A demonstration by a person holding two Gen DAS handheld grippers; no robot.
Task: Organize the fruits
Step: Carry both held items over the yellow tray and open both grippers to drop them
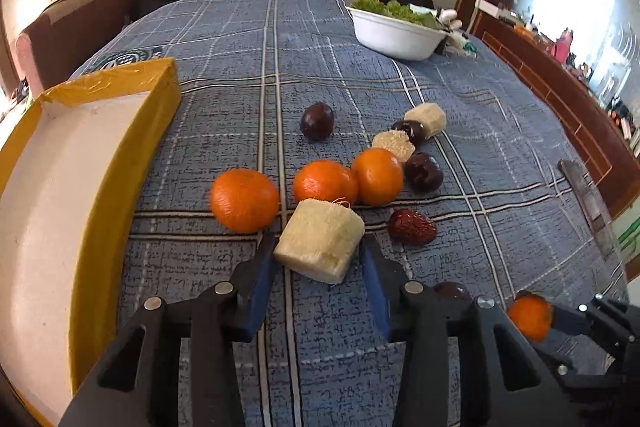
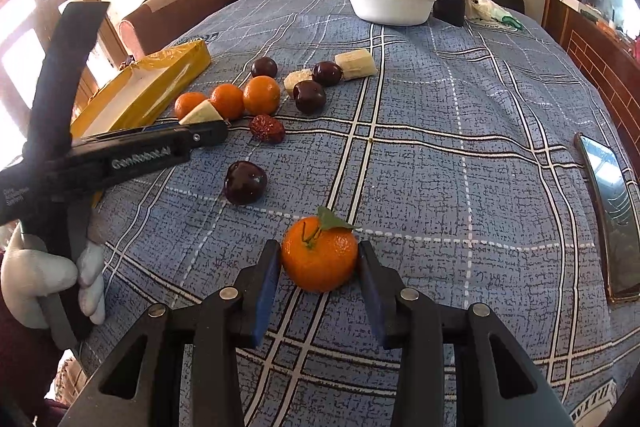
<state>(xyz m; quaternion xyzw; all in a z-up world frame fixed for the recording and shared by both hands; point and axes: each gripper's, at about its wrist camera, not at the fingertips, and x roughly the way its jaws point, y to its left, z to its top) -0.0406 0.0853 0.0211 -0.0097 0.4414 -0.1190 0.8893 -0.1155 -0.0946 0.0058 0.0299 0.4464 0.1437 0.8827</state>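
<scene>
While angled down at the plaid cloth (image 2: 440,167), clenched on a leafy tangerine (image 2: 319,255) held between the right jaws, pads against both flanks. Between the left jaws, gripped likewise, a pale fibrous chunk (image 1: 320,247). Just beyond those tips an orange (image 1: 245,200), right of them a red date (image 1: 412,227), far left a yellow tray (image 1: 160,107).

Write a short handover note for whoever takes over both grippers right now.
Left gripper: closed on the near loofah piece.
Right gripper: closed on the leafy orange, on the cloth.
Yellow box: at left; nothing shows in the part in view.
Left on the blue cloth: three oranges, four dark plums, a red date, two more loofah pieces.
Done: nothing sorted yet.
</scene>
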